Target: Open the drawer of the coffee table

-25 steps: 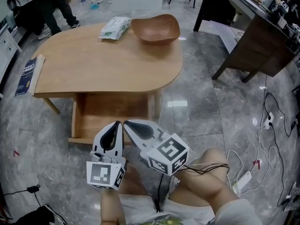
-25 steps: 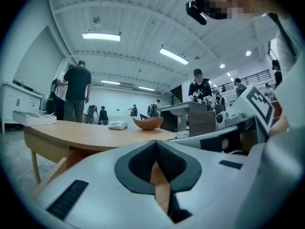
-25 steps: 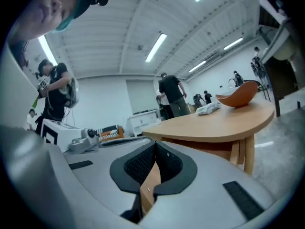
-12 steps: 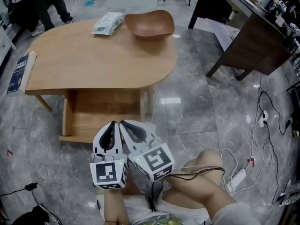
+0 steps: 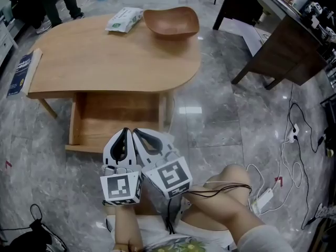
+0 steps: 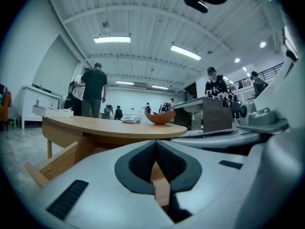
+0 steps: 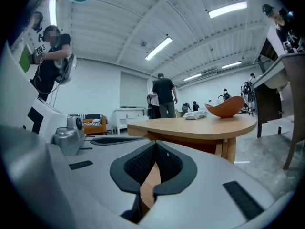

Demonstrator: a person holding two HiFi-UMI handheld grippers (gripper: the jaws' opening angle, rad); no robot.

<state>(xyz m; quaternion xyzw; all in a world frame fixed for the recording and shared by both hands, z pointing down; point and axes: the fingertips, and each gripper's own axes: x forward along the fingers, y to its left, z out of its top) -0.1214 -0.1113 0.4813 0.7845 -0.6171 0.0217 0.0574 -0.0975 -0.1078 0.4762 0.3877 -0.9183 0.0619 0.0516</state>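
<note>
The left hand-held gripper (image 5: 124, 135) and the right hand-held gripper (image 5: 142, 136) both have their jaws closed together, gripping nothing. They are side by side just before the drawer (image 5: 115, 122).

The drawer is a shallow box of light wood. It stands pulled out under the near edge of the smooth, rounded counter (image 5: 105, 56).

At the far edge of the counter are a wooden bowl (image 5: 171, 21) and a soft white packet (image 5: 124, 19). A blue book (image 5: 18, 72) lies at the left edge. Cables (image 5: 294, 156) lie on the glossy grey floor (image 5: 220, 119).

Drawer (image 5: 118, 122) rear beneath tabletop (image 5: 105, 56)
</note>
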